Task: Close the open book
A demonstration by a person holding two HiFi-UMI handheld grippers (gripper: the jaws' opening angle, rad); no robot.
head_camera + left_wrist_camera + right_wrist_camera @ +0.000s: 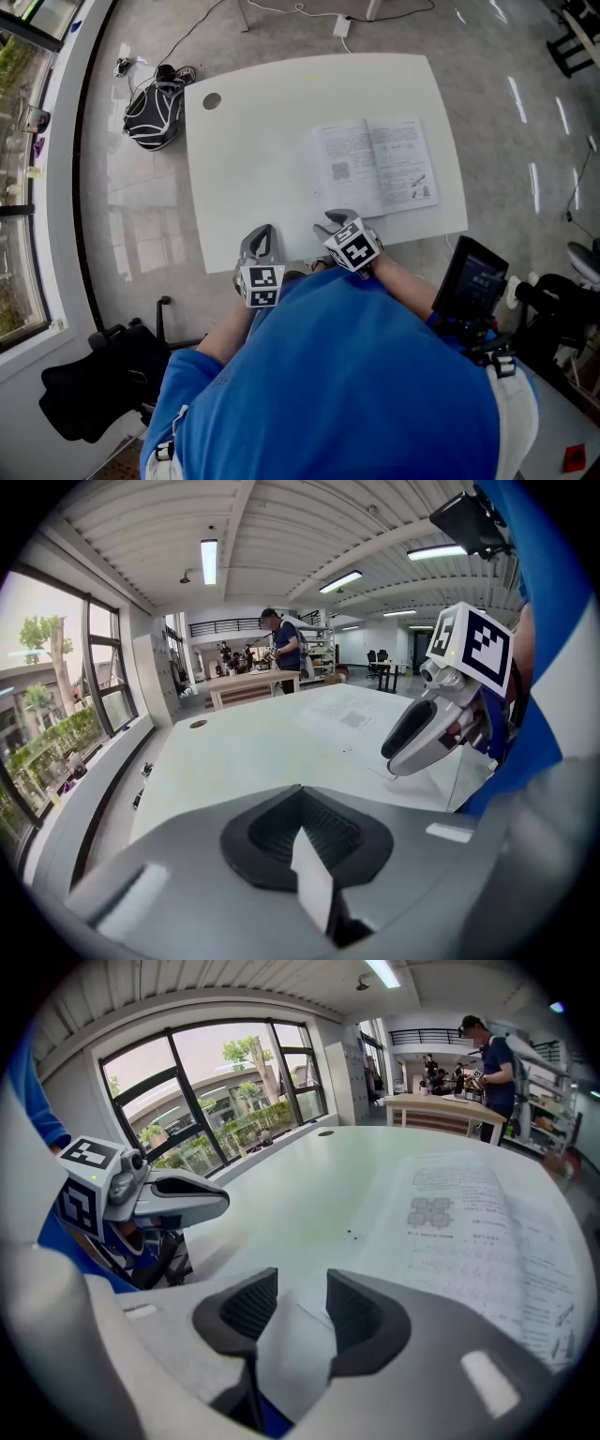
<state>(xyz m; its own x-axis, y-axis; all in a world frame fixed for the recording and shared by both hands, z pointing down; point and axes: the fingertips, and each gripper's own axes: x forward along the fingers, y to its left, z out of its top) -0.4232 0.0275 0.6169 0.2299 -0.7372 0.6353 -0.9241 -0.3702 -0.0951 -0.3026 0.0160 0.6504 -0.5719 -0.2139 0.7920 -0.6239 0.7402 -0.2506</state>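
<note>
1. The right tool (302, 1288) is spread and empty; the left tool (302, 803) is pressed together, empty; both sit at the bench's (253, 159) near edge.
2. The open book (372, 166) lies flat just beyond the right tool.
3. Likely light, with floppy pages; pinch one outer cover edge and fold it across the spine.

A white counter (253, 159) fills the middle of the head view, with a round grey hole (212, 100) near its 10 o'clock corner. On the floor (141, 234) at 10 o'clock lies a black-and-white backpack (155, 111). A white power strip (341, 25) sits at 12 o'clock, a black chair (103, 384) at 8 o'clock and a dark screen (473, 281) at 4 o'clock. Far off, a person (284, 644) stands behind a wooden table (248, 683).
</note>
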